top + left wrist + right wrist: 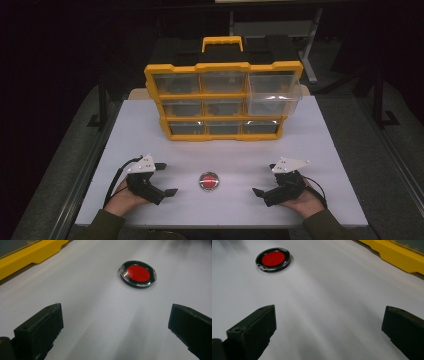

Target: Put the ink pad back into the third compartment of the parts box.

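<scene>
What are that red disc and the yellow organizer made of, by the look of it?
Red disc: likely a glossy clear plastic cap over a red insert in a black rim; its edge catches highlights. Yellow organizer: looks like molded matte plastic, with see-through, probably plastic, drawers that glint.

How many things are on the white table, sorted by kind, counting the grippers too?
Yellow drawer organizer: 1
Red round disc in a clear case: 1
Grippers, left gripper and right gripper, both with jaws open: 2
Total: 4
</scene>
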Demonstrator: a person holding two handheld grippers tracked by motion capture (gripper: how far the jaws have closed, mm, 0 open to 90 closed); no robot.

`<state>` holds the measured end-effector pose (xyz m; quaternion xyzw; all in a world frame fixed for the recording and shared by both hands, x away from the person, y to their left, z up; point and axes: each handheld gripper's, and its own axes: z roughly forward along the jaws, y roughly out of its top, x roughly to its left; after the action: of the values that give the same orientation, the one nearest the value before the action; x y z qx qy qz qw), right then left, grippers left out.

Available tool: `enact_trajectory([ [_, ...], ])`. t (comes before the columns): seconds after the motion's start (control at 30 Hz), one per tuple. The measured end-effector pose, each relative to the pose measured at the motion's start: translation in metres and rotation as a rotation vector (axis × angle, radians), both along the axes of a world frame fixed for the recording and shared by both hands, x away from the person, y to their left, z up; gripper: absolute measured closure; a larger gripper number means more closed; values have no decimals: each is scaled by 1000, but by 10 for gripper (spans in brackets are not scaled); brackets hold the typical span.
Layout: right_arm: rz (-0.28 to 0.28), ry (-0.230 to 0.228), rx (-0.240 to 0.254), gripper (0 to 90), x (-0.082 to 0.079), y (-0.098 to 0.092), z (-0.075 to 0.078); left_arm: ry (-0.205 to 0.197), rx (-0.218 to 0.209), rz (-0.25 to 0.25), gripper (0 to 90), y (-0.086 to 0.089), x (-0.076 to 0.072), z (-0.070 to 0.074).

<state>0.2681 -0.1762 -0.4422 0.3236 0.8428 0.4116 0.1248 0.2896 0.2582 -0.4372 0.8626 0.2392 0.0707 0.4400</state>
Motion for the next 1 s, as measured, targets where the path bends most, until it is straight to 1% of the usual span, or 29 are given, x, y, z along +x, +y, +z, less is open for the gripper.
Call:
enact_trajectory([
  [0.1, 2, -2, 4, 0, 0, 0, 0, 1, 3, -1, 0, 0, 1, 1],
  [0.2, 5, -2, 12, 0, 0, 0, 1, 2, -4, 7, 0, 0, 1, 2],
  [0.27, 5, 0, 17, 0, 0, 0, 1, -2, 4, 8, 0, 0, 2, 3],
  [0.33, 8, 0, 8, 0, 0, 0, 1, -5, 6, 1, 0, -1, 1, 3],
  [0.4, 9, -6, 15, 0, 0, 1, 2, -2, 11, -6, 0, -1, 1, 4],
  [0.5, 10, -8, 7, 0, -1, 3, 2, -3, 4, -11, 0, -3, 1, 4],
  [0.67, 10, -8, 10, 0, -1, 3, 2, -4, 11, -26, 0, -9, 3, 5],
  [0.73, 11, -4, 11, 0, -1, 2, 2, -4, 3, -24, 0, -11, 4, 6],
  [1.0, 20, -3, 16, 0, -1, 4, 2, -9, -3, -25, 0, -13, 7, 8],
])
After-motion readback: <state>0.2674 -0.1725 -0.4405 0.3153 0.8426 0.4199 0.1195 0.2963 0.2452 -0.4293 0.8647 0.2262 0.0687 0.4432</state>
